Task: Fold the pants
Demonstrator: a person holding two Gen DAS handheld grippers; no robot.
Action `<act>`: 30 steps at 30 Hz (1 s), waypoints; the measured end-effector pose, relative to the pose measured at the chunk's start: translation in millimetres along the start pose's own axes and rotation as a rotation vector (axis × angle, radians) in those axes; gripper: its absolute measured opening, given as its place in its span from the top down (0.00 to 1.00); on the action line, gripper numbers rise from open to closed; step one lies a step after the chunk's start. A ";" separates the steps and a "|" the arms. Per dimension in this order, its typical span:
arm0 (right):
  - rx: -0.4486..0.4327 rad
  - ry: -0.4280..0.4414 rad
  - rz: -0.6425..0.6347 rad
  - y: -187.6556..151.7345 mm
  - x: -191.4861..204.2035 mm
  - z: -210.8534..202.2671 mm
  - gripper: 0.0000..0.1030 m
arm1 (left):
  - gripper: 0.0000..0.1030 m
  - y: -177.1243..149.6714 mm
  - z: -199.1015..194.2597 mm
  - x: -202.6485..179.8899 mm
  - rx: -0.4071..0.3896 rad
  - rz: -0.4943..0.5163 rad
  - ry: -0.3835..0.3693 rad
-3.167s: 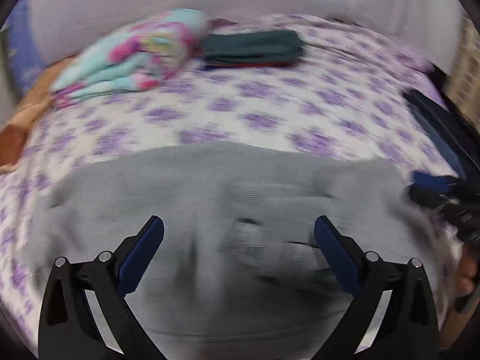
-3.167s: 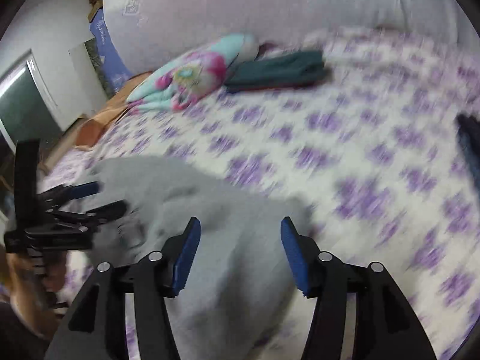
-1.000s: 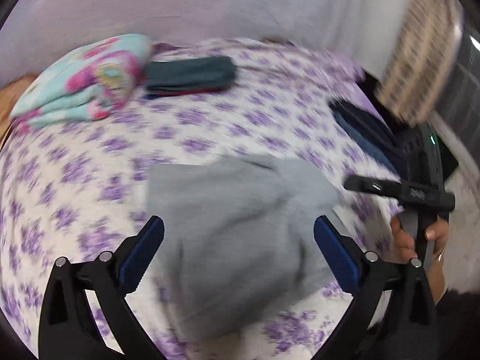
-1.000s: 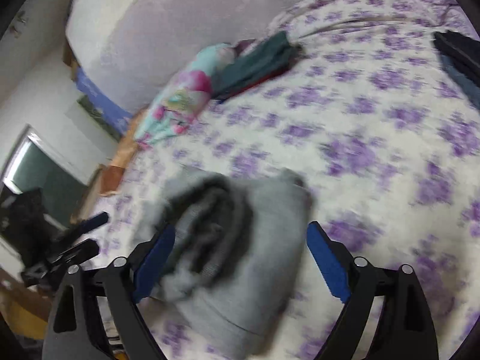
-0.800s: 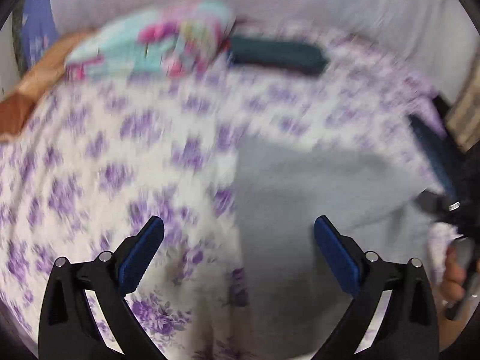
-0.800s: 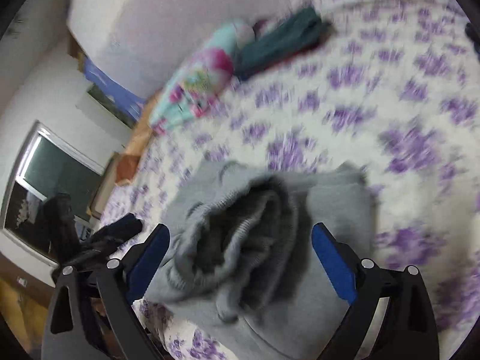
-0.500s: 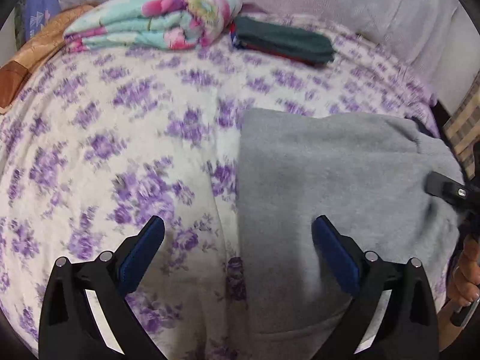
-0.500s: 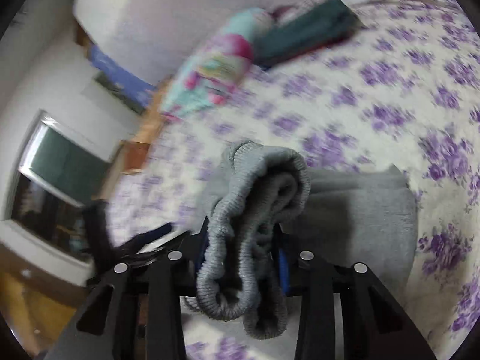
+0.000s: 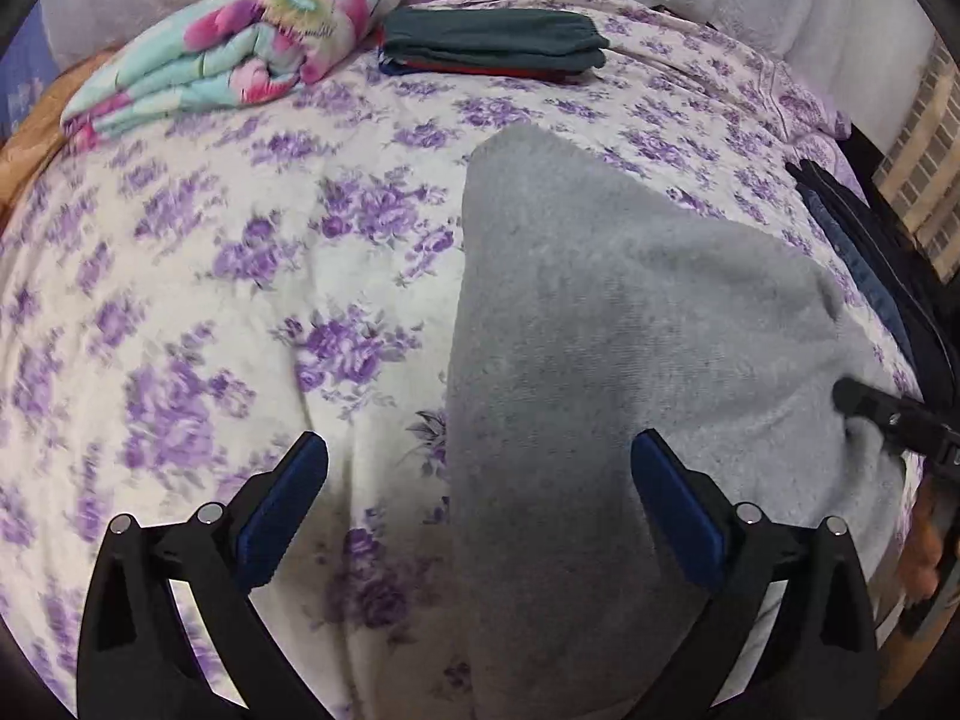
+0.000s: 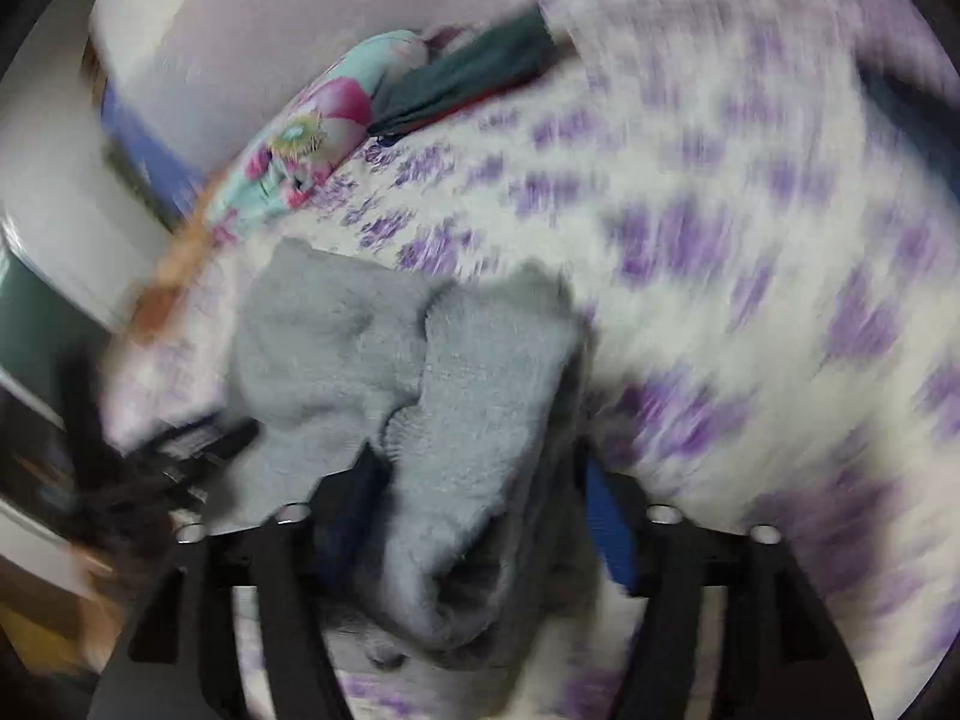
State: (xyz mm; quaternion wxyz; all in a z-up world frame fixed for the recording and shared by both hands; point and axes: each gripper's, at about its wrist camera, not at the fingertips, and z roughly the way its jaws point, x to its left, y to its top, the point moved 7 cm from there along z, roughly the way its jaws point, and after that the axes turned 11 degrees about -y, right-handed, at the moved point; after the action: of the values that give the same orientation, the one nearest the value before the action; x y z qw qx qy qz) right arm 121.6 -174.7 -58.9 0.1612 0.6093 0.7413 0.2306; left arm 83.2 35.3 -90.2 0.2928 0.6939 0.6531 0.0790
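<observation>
Bed (image 9: 252,276) covered by a white sheet with purple flowers. Lying on it: folded grey pants (image 9: 600,348) toward the right, a rolled floral blanket (image 9: 240,54) at the far left, a dark green folded stack (image 9: 498,42) just beside that, dark garments (image 9: 864,252) along the right edge.

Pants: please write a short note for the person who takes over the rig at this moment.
Left gripper: open, empty, straddling one edge of the pants.
Right gripper: jaws have just been opening; a bunched end of the pants lies between them, apparently released.
Pants: on the bed sheet, already folded to a compact shape.
Left to do: lay the bunched end flat, smooth it, finish the fold.
</observation>
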 end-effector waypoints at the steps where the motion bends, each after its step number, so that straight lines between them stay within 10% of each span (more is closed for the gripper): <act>1: -0.032 -0.022 -0.051 5.6 5.0 -11.2 0.31 | 0.04 2.3 -8.1 -1.3 0.007 0.032 0.016; 6: -0.265 -0.154 -0.122 51.5 15.8 -51.8 0.36 | 0.04 36.0 -56.4 7.0 -0.140 0.034 0.050; 8: -0.249 -0.065 -0.117 65.4 30.3 -47.4 0.56 | 0.04 54.4 -54.2 7.9 -0.159 0.023 0.071; 11: -0.173 0.003 -0.166 70.3 58.7 -14.4 0.60 | 0.04 69.1 -22.2 9.3 -0.106 0.023 0.155; 15: -0.038 -0.244 -0.238 59.7 48.5 65.4 0.45 | 0.04 74.9 40.8 25.8 0.016 0.031 0.250; 17: -0.024 -0.205 -0.149 54.9 29.8 83.4 0.31 | 0.04 71.3 63.4 36.9 0.057 -0.032 0.192; 24: -0.091 0.020 -0.027 25.9 14.5 10.0 0.30 | 0.05 45.1 1.3 37.3 -0.018 -0.066 0.136; 30: -0.153 -0.101 -0.223 -15.4 34.5 -28.7 0.29 | 0.05 0.3 -37.0 11.7 -0.074 0.007 0.111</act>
State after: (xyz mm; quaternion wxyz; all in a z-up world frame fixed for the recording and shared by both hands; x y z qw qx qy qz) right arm 86.8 -147.5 -41.6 0.2687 0.5201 0.7756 0.2362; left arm 66.9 57.7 -63.1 0.2814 0.6793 0.6627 0.1423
